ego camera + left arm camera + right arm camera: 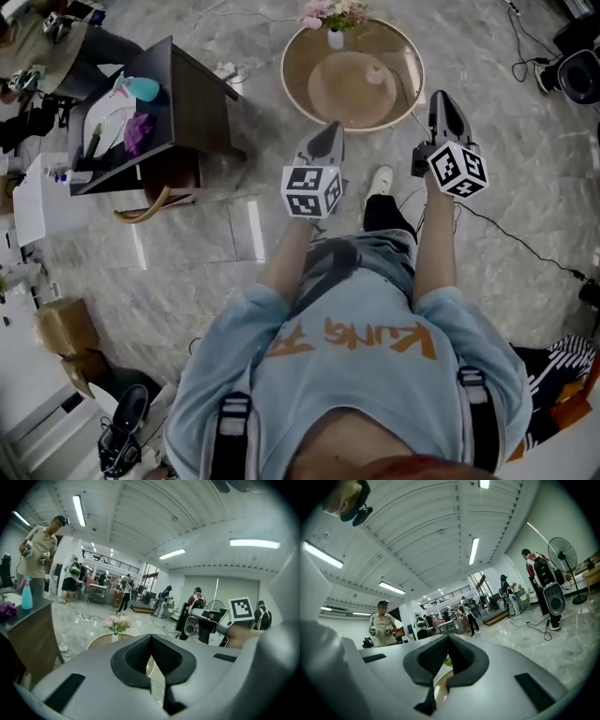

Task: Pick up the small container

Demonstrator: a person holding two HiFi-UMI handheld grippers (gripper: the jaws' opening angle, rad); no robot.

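The jaws of the left gripper [151, 638] were pressed together, with nothing between them. The jaws of the right gripper [449, 637] were pressed together too, and they also held nothing. A person held both grippers out in front of the body, side by side and a little apart. Each gripper had a cube with black and white squares on it.

The small container [375, 73] sat on a round table [319, 56] just past the gripper tips. It was pale and sat near the middle of the table top. No gripper touched it. A little white vase of pink flowers [335, 17] stood at the far edge of the same table.

To the left was a dark side table [202, 103]. A blue spray bottle [142, 88] and a purple cloth [138, 131] lay on it. The floor [525, 187] was shiny grey stone with black cords on it. Other people stood far off in the big room.
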